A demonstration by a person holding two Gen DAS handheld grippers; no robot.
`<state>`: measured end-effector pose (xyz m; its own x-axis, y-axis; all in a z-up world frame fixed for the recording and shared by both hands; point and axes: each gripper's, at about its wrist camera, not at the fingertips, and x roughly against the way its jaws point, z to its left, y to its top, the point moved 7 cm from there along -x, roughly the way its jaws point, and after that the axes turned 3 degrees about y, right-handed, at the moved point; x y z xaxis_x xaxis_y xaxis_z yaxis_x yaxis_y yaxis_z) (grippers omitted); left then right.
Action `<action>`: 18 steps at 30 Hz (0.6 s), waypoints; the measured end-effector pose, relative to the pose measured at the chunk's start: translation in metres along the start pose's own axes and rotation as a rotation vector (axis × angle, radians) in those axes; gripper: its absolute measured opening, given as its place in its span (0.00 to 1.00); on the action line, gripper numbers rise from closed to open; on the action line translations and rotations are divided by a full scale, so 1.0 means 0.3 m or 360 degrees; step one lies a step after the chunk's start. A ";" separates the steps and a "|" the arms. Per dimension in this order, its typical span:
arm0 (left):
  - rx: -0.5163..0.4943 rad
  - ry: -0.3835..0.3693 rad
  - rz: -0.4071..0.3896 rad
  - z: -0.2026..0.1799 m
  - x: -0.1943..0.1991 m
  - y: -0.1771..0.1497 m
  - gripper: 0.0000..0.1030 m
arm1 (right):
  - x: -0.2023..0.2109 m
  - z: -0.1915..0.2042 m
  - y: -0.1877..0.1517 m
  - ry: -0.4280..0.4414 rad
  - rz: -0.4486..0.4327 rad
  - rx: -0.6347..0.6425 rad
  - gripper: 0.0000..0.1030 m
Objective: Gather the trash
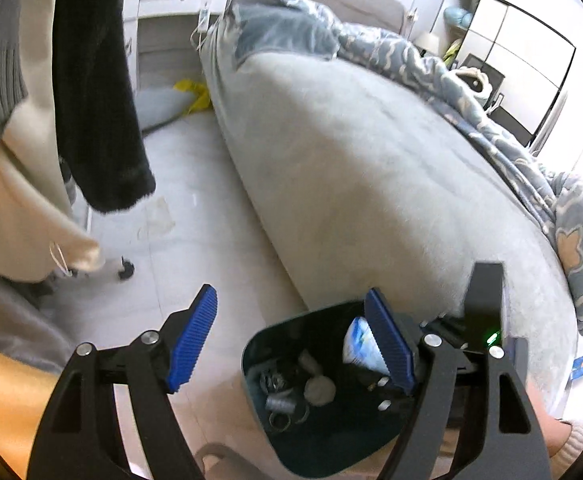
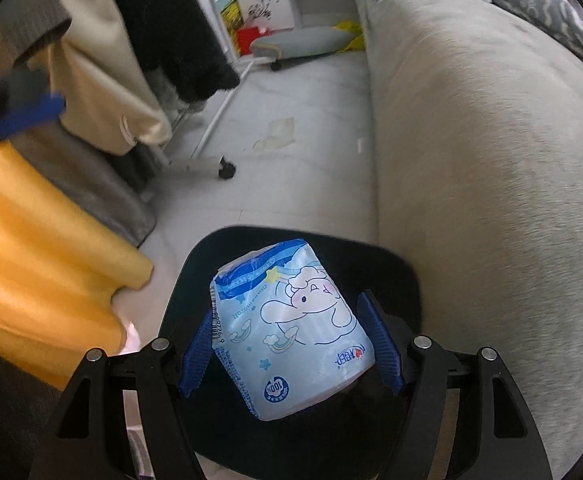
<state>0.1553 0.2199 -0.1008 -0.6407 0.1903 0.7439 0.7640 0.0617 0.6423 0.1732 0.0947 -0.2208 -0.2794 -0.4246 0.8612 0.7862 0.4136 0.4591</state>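
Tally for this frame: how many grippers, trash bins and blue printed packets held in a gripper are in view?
Grippers: 2, left gripper with nothing between its pads, right gripper clamped on the packet.
Trash bins: 1, dark bin beside the bed.
Held blue printed packets: 1, tissue packet.
Total: 4

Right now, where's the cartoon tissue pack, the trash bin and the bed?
tissue pack [image 2: 291, 320], right wrist view, on its printed front.
trash bin [image 2: 403, 272], right wrist view, on its black rim.
bed [image 1: 351, 152], left wrist view, on its bare grey top.
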 end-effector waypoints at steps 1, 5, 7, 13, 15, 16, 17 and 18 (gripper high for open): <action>-0.0021 0.0010 -0.0013 -0.011 0.007 0.008 0.76 | 0.000 0.006 0.001 0.0006 0.0006 0.0010 0.70; -0.0066 -0.0005 -0.0057 -0.042 0.037 0.034 0.77 | 0.032 0.013 -0.007 0.0006 0.0006 -0.0001 0.82; -0.0062 -0.0025 -0.0108 -0.061 0.074 0.059 0.79 | 0.063 0.024 -0.009 0.0018 -0.0014 0.0000 0.84; -0.0136 0.0047 -0.0327 -0.147 0.193 0.122 0.91 | 0.196 -0.017 -0.010 -0.0024 -0.0162 -0.0081 0.85; -0.0161 0.0068 -0.0366 -0.182 0.219 0.136 0.93 | 0.269 -0.050 -0.004 -0.0041 -0.0230 -0.0135 0.86; -0.0153 0.0051 -0.0374 -0.199 0.233 0.139 0.94 | 0.299 -0.065 -0.003 -0.0054 -0.0259 -0.0148 0.87; -0.0140 0.0037 -0.0381 -0.211 0.243 0.142 0.95 | 0.330 -0.080 0.000 -0.0067 -0.0287 -0.0159 0.88; -0.0123 0.0031 -0.0392 -0.229 0.257 0.148 0.96 | 0.363 -0.094 0.000 -0.0083 -0.0313 -0.0171 0.88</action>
<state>0.1347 0.1699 -0.0022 -0.8086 0.1601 0.5662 0.5772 0.0288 0.8161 0.1583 0.0256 -0.1332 -0.4590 -0.4456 0.7686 0.7670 0.2378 0.5960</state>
